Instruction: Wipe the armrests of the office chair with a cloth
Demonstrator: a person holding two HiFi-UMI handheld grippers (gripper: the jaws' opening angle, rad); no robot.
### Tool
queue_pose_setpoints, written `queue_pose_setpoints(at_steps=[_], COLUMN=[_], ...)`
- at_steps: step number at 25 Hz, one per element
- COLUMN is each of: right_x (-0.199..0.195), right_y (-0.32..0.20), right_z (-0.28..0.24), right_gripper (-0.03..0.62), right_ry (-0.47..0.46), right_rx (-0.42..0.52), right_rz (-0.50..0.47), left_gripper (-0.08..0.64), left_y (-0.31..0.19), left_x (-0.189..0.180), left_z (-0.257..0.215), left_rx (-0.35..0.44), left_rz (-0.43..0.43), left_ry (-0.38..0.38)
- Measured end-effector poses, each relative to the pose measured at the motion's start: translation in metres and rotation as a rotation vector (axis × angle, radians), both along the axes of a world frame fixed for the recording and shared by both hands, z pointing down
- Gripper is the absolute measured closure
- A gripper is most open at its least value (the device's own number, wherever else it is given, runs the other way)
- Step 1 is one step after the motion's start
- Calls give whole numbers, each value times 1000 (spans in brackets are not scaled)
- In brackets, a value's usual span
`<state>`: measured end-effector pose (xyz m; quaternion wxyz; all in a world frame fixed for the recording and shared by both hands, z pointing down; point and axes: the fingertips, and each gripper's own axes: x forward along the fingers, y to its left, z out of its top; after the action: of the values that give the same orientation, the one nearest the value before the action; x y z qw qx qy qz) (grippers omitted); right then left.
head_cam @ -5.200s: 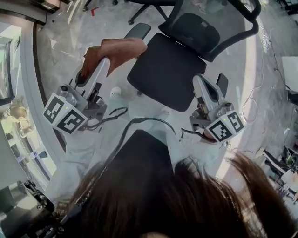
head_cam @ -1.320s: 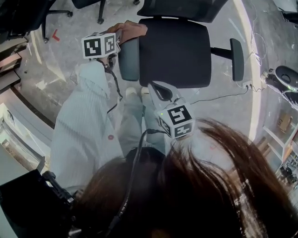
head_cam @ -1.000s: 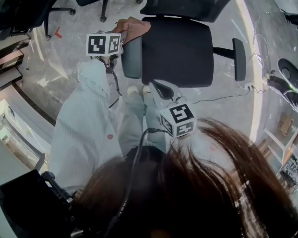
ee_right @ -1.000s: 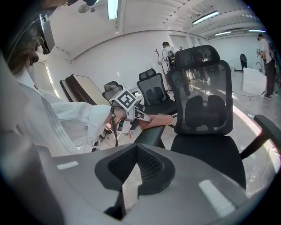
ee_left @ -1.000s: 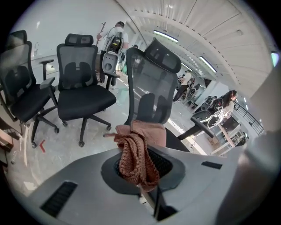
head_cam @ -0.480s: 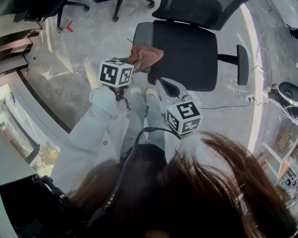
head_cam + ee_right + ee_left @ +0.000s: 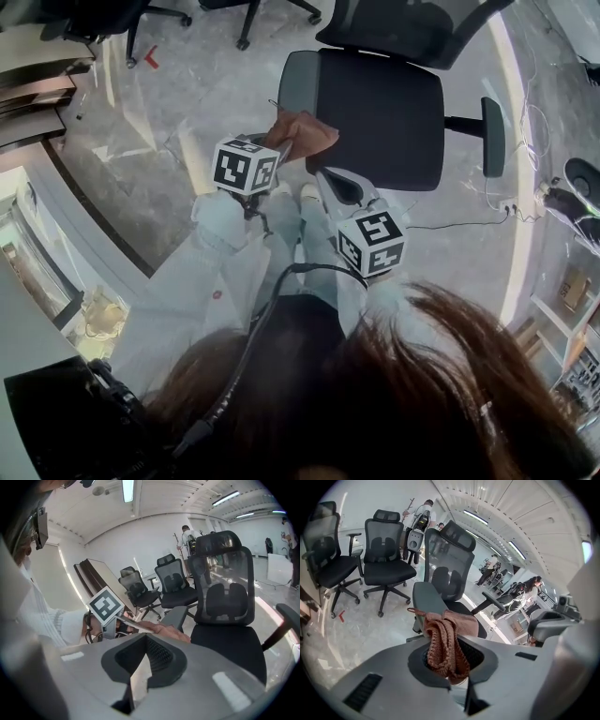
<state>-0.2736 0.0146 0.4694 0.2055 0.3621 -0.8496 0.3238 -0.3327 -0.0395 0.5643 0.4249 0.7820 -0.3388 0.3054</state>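
Note:
The office chair has a black seat point(image 7: 380, 108), a grey left armrest point(image 7: 298, 77) and a right armrest point(image 7: 493, 136). A brown knitted cloth point(image 7: 302, 131) hangs bunched by the near end of the left armrest, at the seat's front left corner. My left gripper point(image 7: 279, 148) is shut on it. In the left gripper view the cloth point(image 7: 443, 641) fills the left gripper point(image 7: 446, 662), and the armrest point(image 7: 425, 599) lies just beyond it. I cannot tell whether cloth and armrest touch. My right gripper point(image 7: 330, 180) hovers at the seat's front edge, shut with nothing in it point(image 7: 144, 657).
Other office chairs point(image 7: 386, 550) stand on the pale floor to the left, and people stand far behind them. A cable point(image 7: 450, 220) runs across the floor at the right towards gear point(image 7: 577, 187). Desk edges point(image 7: 37, 84) line the left side. White shoes point(image 7: 284, 195) are under the grippers.
My left gripper has come back along the left armrest, from its far end to its near end, with the cloth in it. The right gripper has barely moved.

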Motion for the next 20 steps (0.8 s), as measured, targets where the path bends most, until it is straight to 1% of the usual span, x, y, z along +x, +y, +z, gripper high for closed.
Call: queue_pose_setpoints(at_steps=[4, 9, 14, 18, 20], right_x=[-5, -6, 8, 14, 15], right_y=[-5, -15, -31, -31, -29], right_z=[6, 17, 28, 28, 26], right_gripper=[591, 591, 591, 591, 591], right_ry=[15, 16, 14, 11, 4], right_rx=[-6, -37, -55, -65, -70], right_rz=[-11, 0, 43, 71, 92], left_gripper=[526, 526, 526, 526, 526], left_y=[-33, -90, -152, -184, -198], left_x=[0, 0, 4, -2, -7], left_z=[9, 20, 33, 32, 29], left_rx=[-3, 27, 87, 119, 143], left_rz=[2, -20, -91, -167, -199], left_ry=[4, 0, -33, -36, -51])
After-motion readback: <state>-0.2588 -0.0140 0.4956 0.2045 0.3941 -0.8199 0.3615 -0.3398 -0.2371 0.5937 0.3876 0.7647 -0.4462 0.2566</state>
